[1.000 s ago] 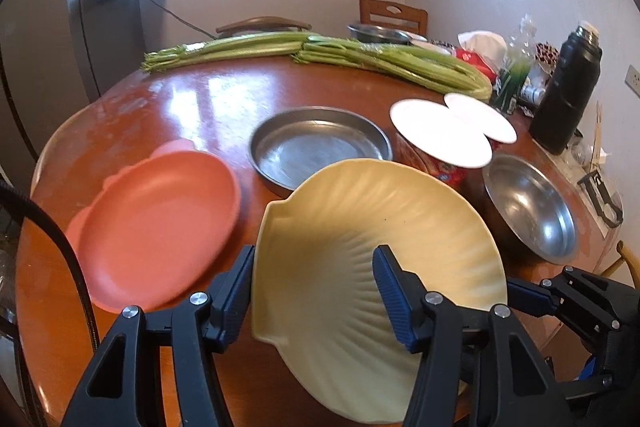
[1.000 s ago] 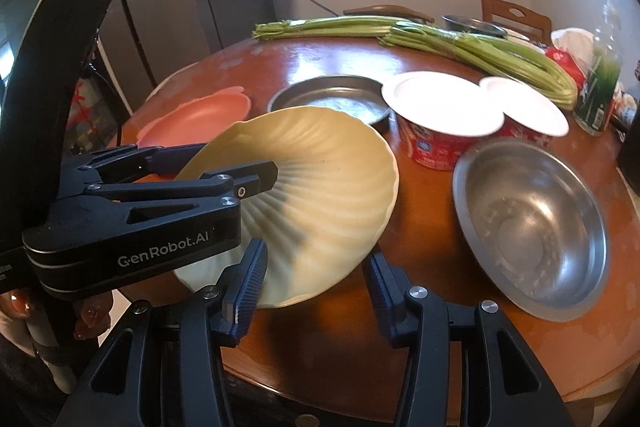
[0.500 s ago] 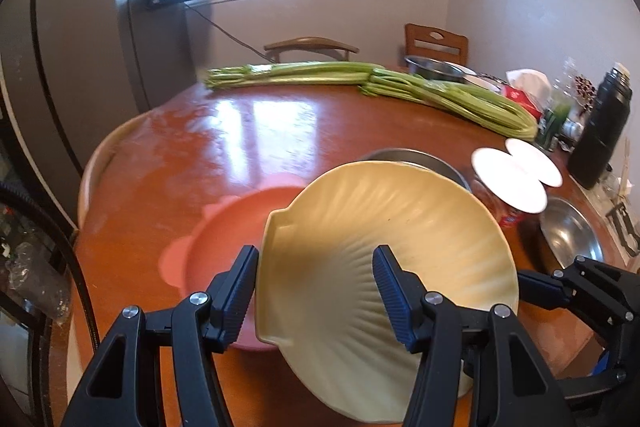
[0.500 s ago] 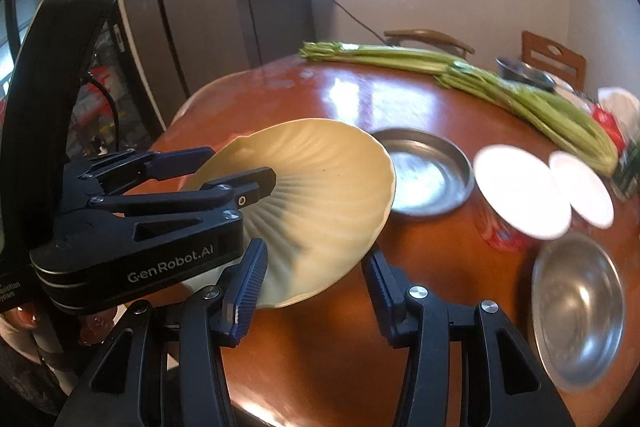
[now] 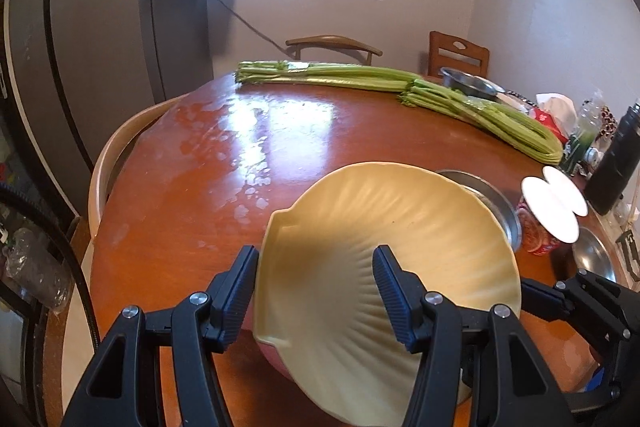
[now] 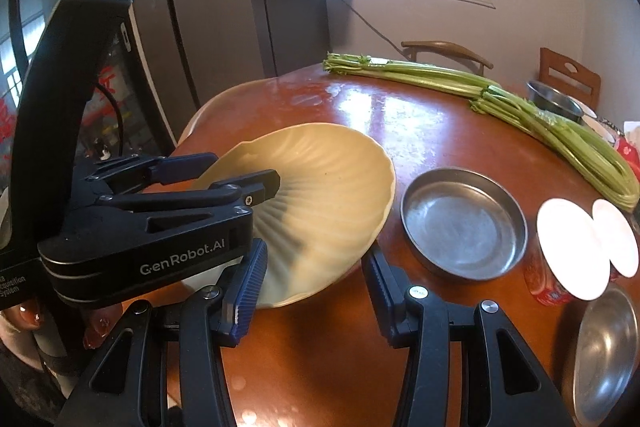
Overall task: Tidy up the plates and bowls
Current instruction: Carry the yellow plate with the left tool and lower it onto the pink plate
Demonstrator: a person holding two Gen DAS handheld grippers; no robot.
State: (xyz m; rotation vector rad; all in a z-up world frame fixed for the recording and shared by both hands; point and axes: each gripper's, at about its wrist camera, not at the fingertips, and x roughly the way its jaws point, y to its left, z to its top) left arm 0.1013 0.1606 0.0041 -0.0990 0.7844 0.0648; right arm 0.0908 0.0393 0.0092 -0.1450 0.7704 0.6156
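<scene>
Pink rim (image 5: 276,355) under gripper-held yellow plate (image 5: 384,251) in left view only; right gripper (image 6: 312,283) grasp unclear

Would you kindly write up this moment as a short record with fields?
held item: yellow shell-shaped plate, tilted, above the table
left hand-held gripper: clamped on the plate's rim
right hand-held gripper: clamped on another part of the rim
underneath: pink plate, mostly hidden
to the right: steel pan, lidded cups, steel bowl
far side: celery
</scene>
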